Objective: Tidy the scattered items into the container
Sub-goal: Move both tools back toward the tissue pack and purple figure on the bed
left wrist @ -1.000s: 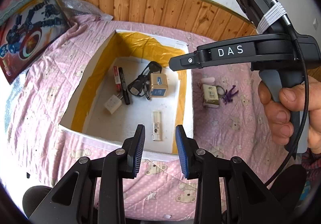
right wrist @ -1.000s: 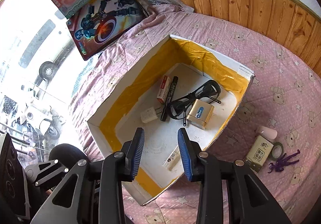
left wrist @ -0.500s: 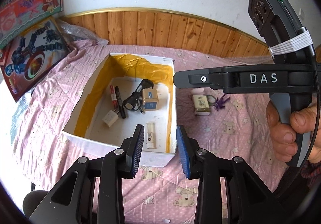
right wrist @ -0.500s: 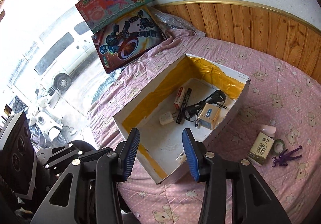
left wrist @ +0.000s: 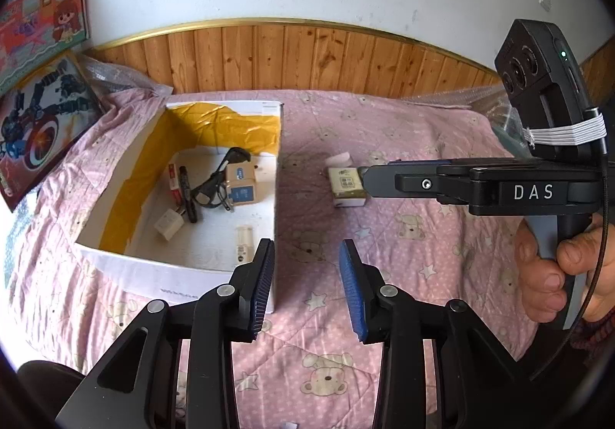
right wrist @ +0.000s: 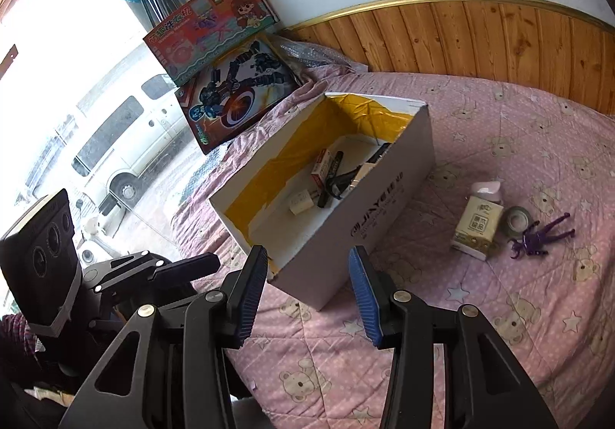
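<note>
Left gripper [left wrist: 306,283] is opening, nothing between its fingers, box [left wrist: 215,277] just ahead-left of them. Right gripper [right wrist: 307,294] is open and empty too; tissue pack [right wrist: 477,227], tape roll [right wrist: 517,220] and purple figure [right wrist: 540,236] lie ahead-right on the bedspread [right wrist: 499,313].

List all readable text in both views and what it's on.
"DAS": side of the right gripper.
"JINYU..." (rest unclear): outer wall of the box.
Chinese title on the pink toy box: too blurred to read.
Print on the tissue pack: too small to read.
Print on the robot toy box and on items inside the box: unreadable.
</note>
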